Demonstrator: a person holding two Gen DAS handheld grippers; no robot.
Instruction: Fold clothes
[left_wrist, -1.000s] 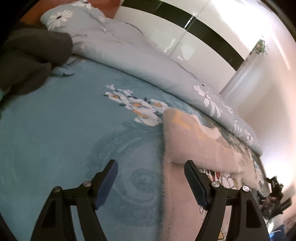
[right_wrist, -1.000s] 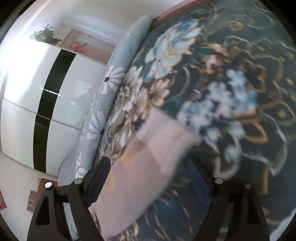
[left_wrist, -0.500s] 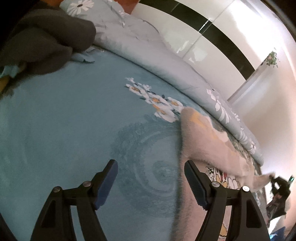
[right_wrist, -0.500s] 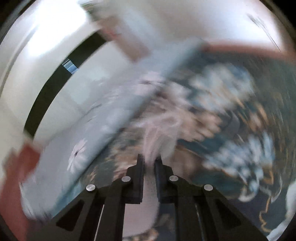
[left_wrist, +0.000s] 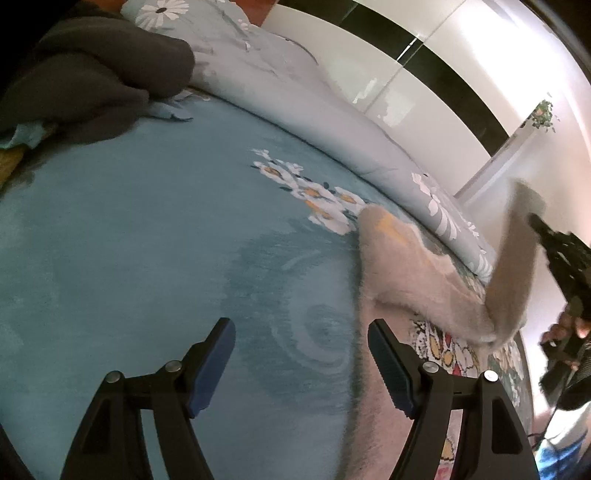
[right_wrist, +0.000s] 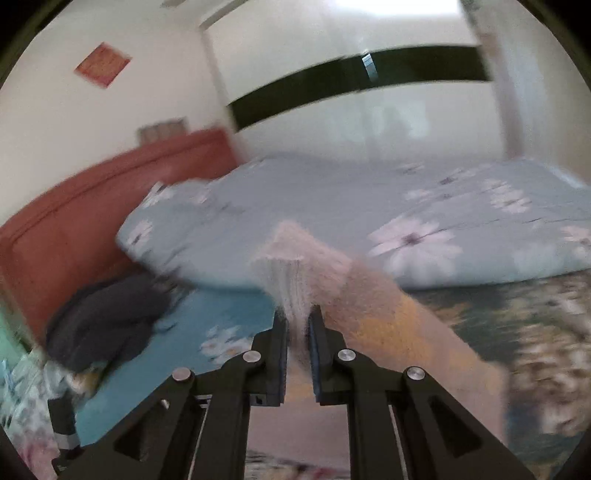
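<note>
A fuzzy pink garment (left_wrist: 413, 288) with orange marks lies on the blue flowered blanket (left_wrist: 147, 258). Its sleeve (left_wrist: 513, 266) rises at the right, pulled up by my right gripper (left_wrist: 543, 230). In the right wrist view my right gripper (right_wrist: 298, 328) is shut on the pink garment (right_wrist: 295, 266), whose ribbed cuff stands up between the pads. My left gripper (left_wrist: 301, 354) hangs open low over the blanket, its right finger (left_wrist: 388, 365) over the garment's left edge.
A dark grey garment (left_wrist: 92, 85) is heaped at the far left by the red headboard (right_wrist: 74, 218). A grey daisy-print duvet (left_wrist: 295, 96) lies along the bed's far side, with white wardrobes (left_wrist: 424, 74) behind. A person's hand (left_wrist: 569, 328) shows at the right edge.
My right gripper shut on the pink sleeve and lifted it up off the bed, swinging toward the headboard. The left gripper stayed open and shifted slightly toward the pillows.
</note>
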